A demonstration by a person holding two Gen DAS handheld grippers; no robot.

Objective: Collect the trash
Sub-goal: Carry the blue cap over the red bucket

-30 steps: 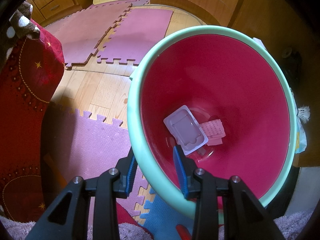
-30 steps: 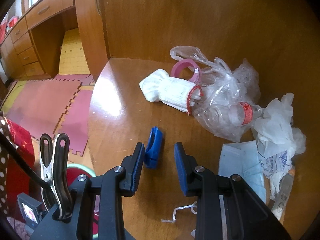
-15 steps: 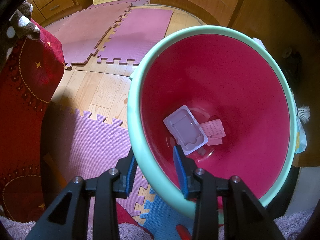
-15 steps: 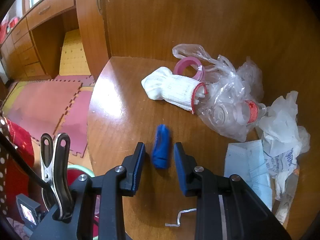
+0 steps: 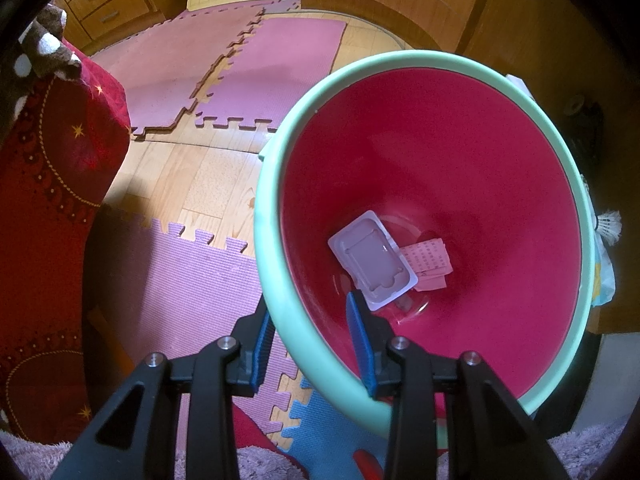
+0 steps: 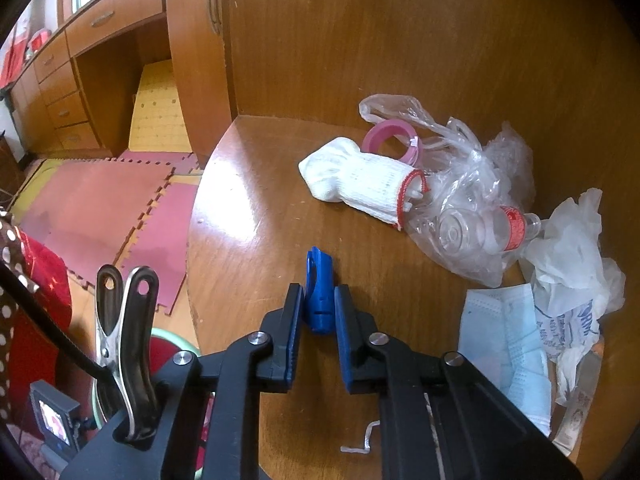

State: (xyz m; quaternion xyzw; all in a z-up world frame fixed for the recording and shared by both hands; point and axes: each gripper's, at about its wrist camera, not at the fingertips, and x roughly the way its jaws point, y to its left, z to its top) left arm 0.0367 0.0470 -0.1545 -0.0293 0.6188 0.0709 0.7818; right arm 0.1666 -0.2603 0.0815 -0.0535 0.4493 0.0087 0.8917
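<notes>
The left gripper [image 5: 310,330] pinches the green rim of the red bucket [image 5: 576,184]. Inside lie one white tray [image 5: 374,260] and one pink paper [image 5: 430,258]. The right gripper [image 6: 318,314] has closed in from a wide gap and now squeezes one blue plastic piece [image 6: 319,294] on the wooden table [image 6: 248,216], near one white glove [image 6: 360,184].

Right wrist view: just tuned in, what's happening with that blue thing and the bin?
The right gripper has its fingers on either side of a small blue plastic piece on the wooden table, apparently gripping it. The left gripper is clamped on the green rim of the red bin, holding it tilted. A plastic tray and a paper slip already lie inside. A glove, bottle and mask remain on the table.
</notes>
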